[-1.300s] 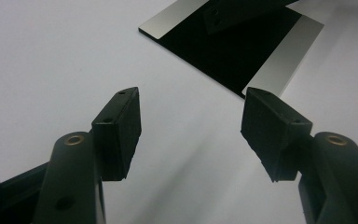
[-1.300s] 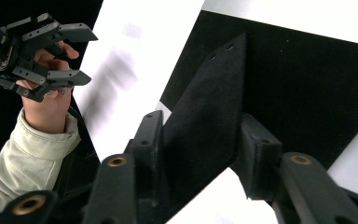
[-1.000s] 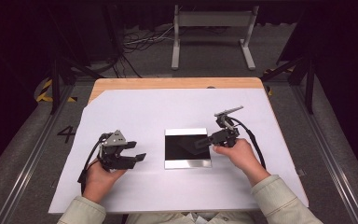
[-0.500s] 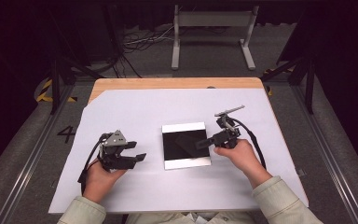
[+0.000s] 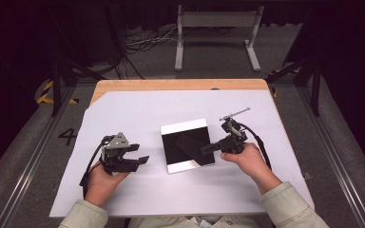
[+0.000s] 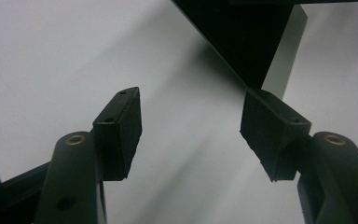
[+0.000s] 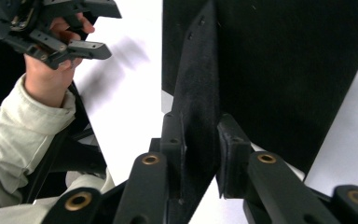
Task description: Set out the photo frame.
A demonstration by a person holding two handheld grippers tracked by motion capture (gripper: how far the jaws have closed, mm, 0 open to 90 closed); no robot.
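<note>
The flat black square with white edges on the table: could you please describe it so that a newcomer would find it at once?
Start at the white sheet covering the wooden table. Near its middle lies a flat black square panel with white strips along two edges, at the right gripper. It is the sheet's sole dark patch.

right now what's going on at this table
A person at a white-covered table holds a hand-held gripper in each hand. The right hand-held gripper has just been closing its jaws on the right edge of a flat black board with a white border, which lies mid-table and now sits turned askew. The left hand-held gripper rests open to the board's left, holding nothing.
</note>
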